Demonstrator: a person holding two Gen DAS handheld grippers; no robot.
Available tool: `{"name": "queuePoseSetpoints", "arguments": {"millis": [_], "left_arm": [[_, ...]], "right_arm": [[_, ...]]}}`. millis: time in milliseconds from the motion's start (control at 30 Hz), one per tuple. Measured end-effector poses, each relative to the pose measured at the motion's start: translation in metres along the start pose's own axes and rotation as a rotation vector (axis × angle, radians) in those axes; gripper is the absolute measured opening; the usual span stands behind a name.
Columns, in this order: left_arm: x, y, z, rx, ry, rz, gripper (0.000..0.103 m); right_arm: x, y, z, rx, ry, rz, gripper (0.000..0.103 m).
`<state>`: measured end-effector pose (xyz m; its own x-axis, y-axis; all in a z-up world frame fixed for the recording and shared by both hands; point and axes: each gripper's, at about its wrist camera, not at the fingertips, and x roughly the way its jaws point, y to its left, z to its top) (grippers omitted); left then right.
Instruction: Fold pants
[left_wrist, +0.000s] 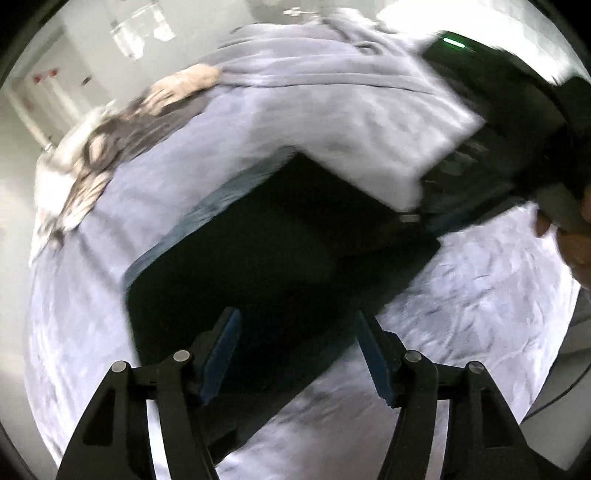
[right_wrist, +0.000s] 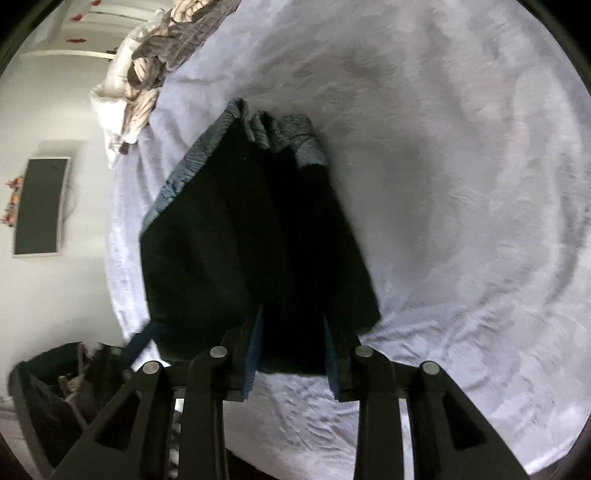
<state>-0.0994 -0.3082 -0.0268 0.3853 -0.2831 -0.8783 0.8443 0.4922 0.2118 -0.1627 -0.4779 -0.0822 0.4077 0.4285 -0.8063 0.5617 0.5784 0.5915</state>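
Dark pants (right_wrist: 258, 236): folded flat, near edge of pale bed sheet (right_wrist: 461, 184). Left gripper (left_wrist: 295, 354): fingers wide, holding nothing, above cloth. Right gripper (right_wrist: 291, 350): fingers narrower, straddling near hem, grip unconfirmed. Advised: pinch all layers, keep edges aligned.

Black fingers (left_wrist: 225, 354), blue ribbed pads (right_wrist: 253, 363), silver pivot screws (left_wrist: 413, 356)
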Motion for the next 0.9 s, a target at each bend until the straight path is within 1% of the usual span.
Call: {"name": "queuePoseSetpoints", "arguments": {"millis": [33, 133, 200, 233, 267, 300, 367, 400, 433, 467, 533, 600, 700, 733, 800, 833, 900], "left_arm": [[-0.002, 0.008, -0.003, -0.023, 0.009, 0.02, 0.066], [0.005, 0.042, -0.011, -0.112, 0.057, 0.09, 0.066], [0.016, 0.068, -0.016, -0.192, 0.123, 0.126, 0.066], [0.02, 0.077, -0.018, -0.224, 0.142, 0.13, 0.066], [0.024, 0.089, -0.023, -0.277, 0.176, 0.121, 0.066], [0.028, 0.096, -0.025, -0.3, 0.198, 0.106, 0.066], [0.041, 0.105, -0.035, -0.355, 0.273, 0.039, 0.066], [0.045, 0.108, -0.037, -0.368, 0.286, 0.026, 0.067], [0.048, 0.109, -0.04, -0.378, 0.296, 0.017, 0.074], [0.05, 0.108, -0.042, -0.381, 0.3, 0.02, 0.076], [0.052, 0.107, -0.043, -0.379, 0.3, 0.027, 0.077], [0.055, 0.106, -0.043, -0.386, 0.307, 0.02, 0.077], [0.056, 0.108, -0.042, -0.402, 0.322, -0.005, 0.077], [0.056, 0.107, -0.043, -0.406, 0.324, -0.01, 0.077], [0.055, 0.107, -0.044, -0.412, 0.318, -0.012, 0.079], [0.054, 0.107, -0.045, -0.416, 0.317, -0.011, 0.082], [0.054, 0.109, -0.046, -0.434, 0.321, -0.022, 0.082]], "right_arm": [[-0.003, 0.0, -0.003, -0.003, -0.011, -0.041, 0.034], [-0.013, -0.001, -0.012, -0.009, -0.034, -0.209, 0.034], [-0.019, 0.0, -0.015, -0.002, -0.052, -0.272, 0.034], [-0.023, 0.002, -0.016, -0.001, -0.064, -0.299, 0.034], [-0.027, 0.004, -0.017, -0.001, -0.081, -0.321, 0.034], [-0.033, 0.009, -0.019, -0.008, -0.102, -0.33, 0.034], [-0.042, 0.023, -0.022, -0.038, -0.143, -0.312, 0.034], [-0.044, 0.029, -0.024, -0.054, -0.155, -0.299, 0.034], [-0.044, 0.039, -0.025, -0.08, -0.167, -0.28, 0.034], [-0.041, 0.046, -0.025, -0.1, -0.165, -0.269, 0.034], [-0.029, 0.059, -0.024, -0.128, -0.139, -0.266, 0.034], [-0.009, 0.062, -0.023, -0.14, -0.09, -0.285, 0.033], [0.014, 0.055, -0.025, -0.144, -0.048, -0.359, 0.033], [0.016, 0.051, -0.026, -0.129, -0.042, -0.358, 0.034], [0.013, 0.044, -0.027, -0.092, -0.049, -0.326, 0.036], [0.011, 0.042, -0.027, -0.084, -0.053, -0.313, 0.036], [0.008, 0.04, -0.027, -0.089, -0.051, -0.31, 0.04]]}}
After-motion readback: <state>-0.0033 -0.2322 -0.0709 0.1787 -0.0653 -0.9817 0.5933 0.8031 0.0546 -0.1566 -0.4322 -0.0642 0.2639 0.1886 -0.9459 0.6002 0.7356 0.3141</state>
